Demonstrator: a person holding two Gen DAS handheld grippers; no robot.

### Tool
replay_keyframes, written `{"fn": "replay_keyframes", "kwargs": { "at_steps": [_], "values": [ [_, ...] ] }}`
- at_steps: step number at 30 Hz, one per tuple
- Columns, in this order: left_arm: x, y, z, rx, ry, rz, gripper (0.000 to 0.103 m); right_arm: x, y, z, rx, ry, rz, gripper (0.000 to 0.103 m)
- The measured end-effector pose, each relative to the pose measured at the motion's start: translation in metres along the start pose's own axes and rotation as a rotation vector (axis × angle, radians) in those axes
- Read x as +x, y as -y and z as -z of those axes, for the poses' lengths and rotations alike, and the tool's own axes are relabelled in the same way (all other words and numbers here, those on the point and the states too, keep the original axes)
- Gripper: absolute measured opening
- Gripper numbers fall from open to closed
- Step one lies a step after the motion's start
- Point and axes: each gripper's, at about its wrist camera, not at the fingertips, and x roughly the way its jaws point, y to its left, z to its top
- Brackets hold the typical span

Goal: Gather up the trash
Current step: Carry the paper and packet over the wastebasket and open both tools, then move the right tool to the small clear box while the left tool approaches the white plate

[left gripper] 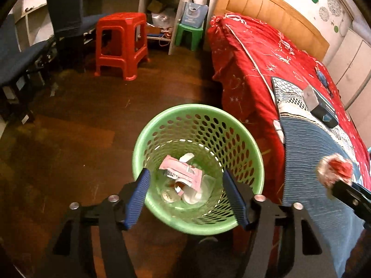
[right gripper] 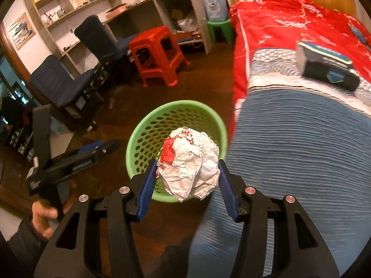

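A green perforated waste basket point(left gripper: 236, 225) stands on the brown floor beside the bed; it also shows in the right wrist view point(right gripper: 143, 136). Inside lie a pink wrapper point(left gripper: 183, 170) and other scraps. My left gripper point(left gripper: 185, 180) is open and empty, right above the basket's mouth. My right gripper point(right gripper: 186, 169) is shut on a crumpled white and red paper ball point(right gripper: 192, 164) and holds it above the basket's near rim, at the bed's edge. The ball also shows blurred in the left wrist view point(left gripper: 335, 170).
A bed with a red cover point(left gripper: 255, 58) and a blue ribbed blanket point(right gripper: 301, 150) lies to the right, with a dark box point(right gripper: 324, 66) on it. A red stool point(left gripper: 123, 44), a green stool point(left gripper: 189, 34), dark chairs point(left gripper: 67, 18) and shelves stand behind.
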Motion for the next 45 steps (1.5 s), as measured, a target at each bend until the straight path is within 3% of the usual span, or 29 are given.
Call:
{"fn": "replay_keyframes", "kwargs": {
  "at_steps": [10,15,21,30,39,45],
  "values": [
    [-0.021,-0.018,0.013,0.004,0.052,-0.078,0.090,0.036,-0.024,-0.021,0.030,-0.028,-0.064,0.059],
    [-0.029,-0.017,0.016,-0.002,0.079,-0.081,0.095,0.030,-0.027,-0.025,0.030,-0.003,-0.073,0.067],
    [-0.034,0.000,0.020,0.052,0.075,-0.089,0.096,0.007,-0.013,-0.020,0.036,0.029,-0.054,0.068],
    [-0.048,0.046,0.027,0.175,0.096,-0.082,0.096,-0.060,0.046,0.011,0.099,0.122,0.049,0.073],
    [-0.056,0.113,0.028,0.277,0.049,0.054,0.096,-0.137,0.140,0.050,0.198,0.194,0.224,0.075],
    [-0.060,0.168,0.032,0.366,0.065,0.096,0.096,-0.188,0.208,0.072,0.249,0.220,0.362,0.075]
  ]
}}
